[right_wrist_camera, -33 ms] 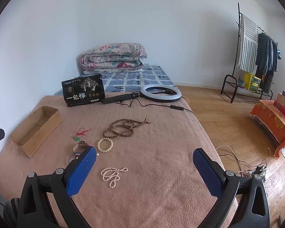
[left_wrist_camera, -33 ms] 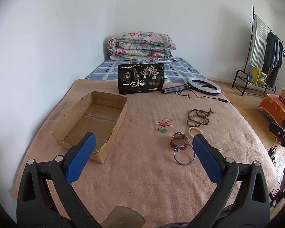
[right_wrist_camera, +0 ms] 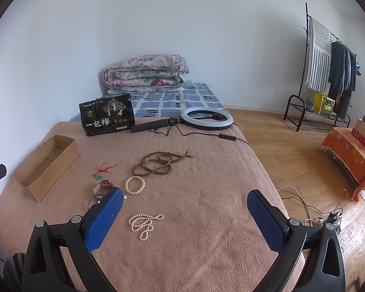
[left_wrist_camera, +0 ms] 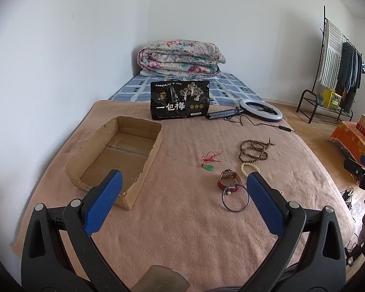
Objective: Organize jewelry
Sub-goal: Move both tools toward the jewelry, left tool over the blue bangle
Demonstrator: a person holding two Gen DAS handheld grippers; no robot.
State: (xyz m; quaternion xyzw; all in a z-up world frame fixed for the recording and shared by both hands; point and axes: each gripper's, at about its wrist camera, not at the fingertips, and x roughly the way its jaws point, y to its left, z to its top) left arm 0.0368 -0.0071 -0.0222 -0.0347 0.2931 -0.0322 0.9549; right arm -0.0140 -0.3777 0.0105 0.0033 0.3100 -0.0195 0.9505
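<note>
A: Left wrist view: status, left to right?

B: Cardboard box (left_wrist_camera: 119, 155) on the bed, nothing visible inside. Left hand-held gripper (left_wrist_camera: 182, 202) spread wide, grasping nothing. Metal bangle (left_wrist_camera: 235, 198) lies just ahead-right of it, touching the red watch (left_wrist_camera: 227, 177).

A: Right side?

B: Right hand-held gripper (right_wrist_camera: 185, 213) likewise released; pearl necklace (right_wrist_camera: 144, 223) lies between its fingers, nearer this one.

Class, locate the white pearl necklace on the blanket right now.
In the right wrist view, the white pearl necklace lies loose on the blanket, nearest the camera, below the cream bead bracelet.
</note>
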